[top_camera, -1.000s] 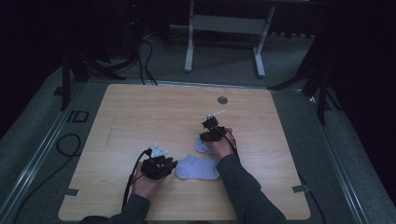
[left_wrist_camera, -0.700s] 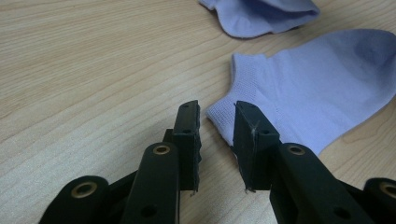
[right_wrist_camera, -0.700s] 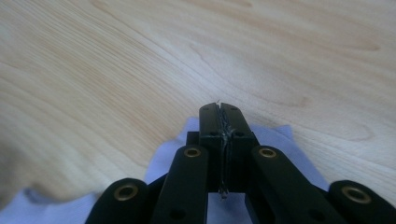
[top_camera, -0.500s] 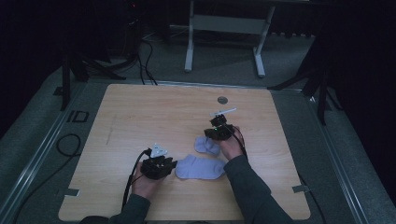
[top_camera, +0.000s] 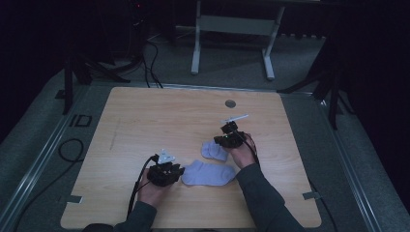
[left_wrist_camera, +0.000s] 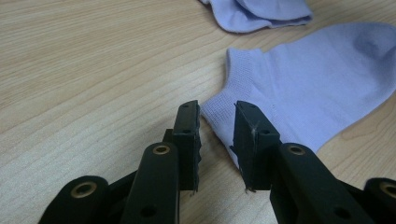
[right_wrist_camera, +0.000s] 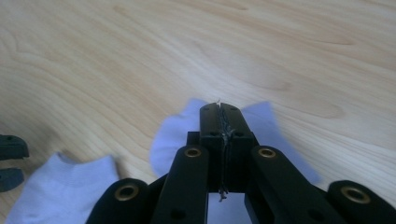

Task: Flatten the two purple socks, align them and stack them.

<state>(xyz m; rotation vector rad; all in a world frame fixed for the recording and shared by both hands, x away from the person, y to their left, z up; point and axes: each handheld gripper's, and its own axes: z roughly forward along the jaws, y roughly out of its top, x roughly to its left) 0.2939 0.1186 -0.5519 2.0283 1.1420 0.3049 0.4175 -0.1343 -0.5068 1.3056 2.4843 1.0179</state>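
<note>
Two light purple socks lie on the wooden table (top_camera: pixel 145 125). The larger sock (top_camera: pixel 209 173) (left_wrist_camera: pixel 317 79) (right_wrist_camera: pixel 65 186) lies flat near the front. My left gripper (top_camera: pixel 180 170) (left_wrist_camera: pixel 217 112) is open, and a corner of that sock's cuff sits in the narrow gap between its jaws. Just beyond lies the smaller, bunched sock (top_camera: pixel 212 151) (left_wrist_camera: pixel 261 11) (right_wrist_camera: pixel 173 135). My right gripper (top_camera: pixel 223 141) (right_wrist_camera: pixel 219 106) is over it with the jaws pressed together, and the cloth spreads out on both sides of the tips. The left gripper (right_wrist_camera: pixel 9 158) also appears at the left edge of the right gripper view.
A round dark grommet (top_camera: pixel 230 103) sits near the table's far edge. Bare wood stretches to the left and far side of the socks. A metal frame (top_camera: pixel 232 24) stands on the floor behind, and a cable (top_camera: pixel 67 147) loops on the floor at the left.
My right gripper has shifted a little to the right, and the smaller sock has shifted with it. The left gripper has stayed at the larger sock's cuff.
</note>
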